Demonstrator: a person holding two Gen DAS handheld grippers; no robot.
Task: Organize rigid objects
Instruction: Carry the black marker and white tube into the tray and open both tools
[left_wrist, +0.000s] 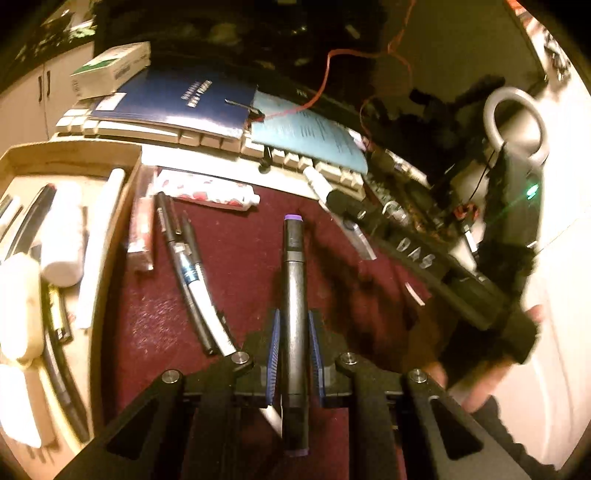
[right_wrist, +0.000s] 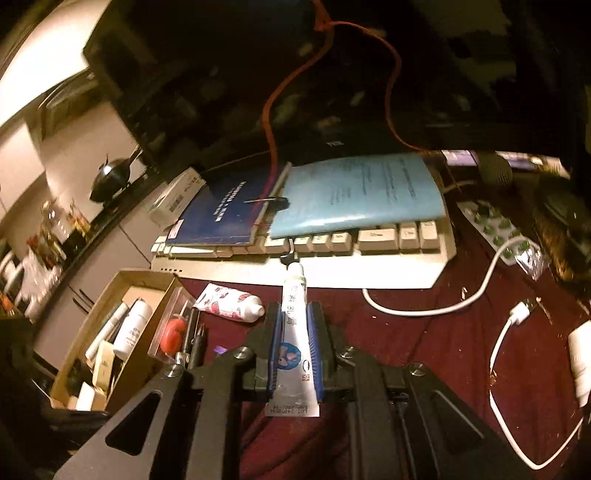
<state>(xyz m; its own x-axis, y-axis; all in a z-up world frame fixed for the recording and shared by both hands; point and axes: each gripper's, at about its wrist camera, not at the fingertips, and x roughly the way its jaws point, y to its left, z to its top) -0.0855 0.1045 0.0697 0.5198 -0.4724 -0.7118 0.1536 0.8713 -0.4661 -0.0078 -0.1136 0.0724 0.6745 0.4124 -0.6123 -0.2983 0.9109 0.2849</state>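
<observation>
- Both pairs of jaws were closed on loads: the left gripper (left_wrist: 293, 354) pinched a long black marker with purple end caps (left_wrist: 294, 295) between its blue-ribbed pads, the marker pointing toward 12 o'clock above the dark red cloth-covered desk (left_wrist: 155, 314).
- The right gripper (right_wrist: 294, 354) clamped a small white ointment tube with a blue round logo (right_wrist: 293, 332), its cap toward 12 o'clock and its crimped end at 6 o'clock.
- At 9 o'clock of the left wrist view sat a shallow tan cardboard tray (left_wrist: 74, 155) holding white tubes, pens and other small items; the same tray appeared at 8 o'clock in the right wrist view.
- Just beside the tray's right wall, on the cloth, lay a clear flat packet (left_wrist: 140, 229) and a pair of dark pens (left_wrist: 184, 258).
- A white tube printed with red flowers (left_wrist: 210, 192) lay near 11 o'clock of the marker.
- Toward 12 o'clock stood a beige keyboard (right_wrist: 369, 273), with a dark blue booklet (right_wrist: 218, 210) and a light blue paper booklet (right_wrist: 362, 192) resting on its keys.
- At 3 o'clock in the right wrist view a white charging cable (right_wrist: 495, 354) curled on the cloth, near what looked like a blister strip of green pills (right_wrist: 498, 232).
</observation>
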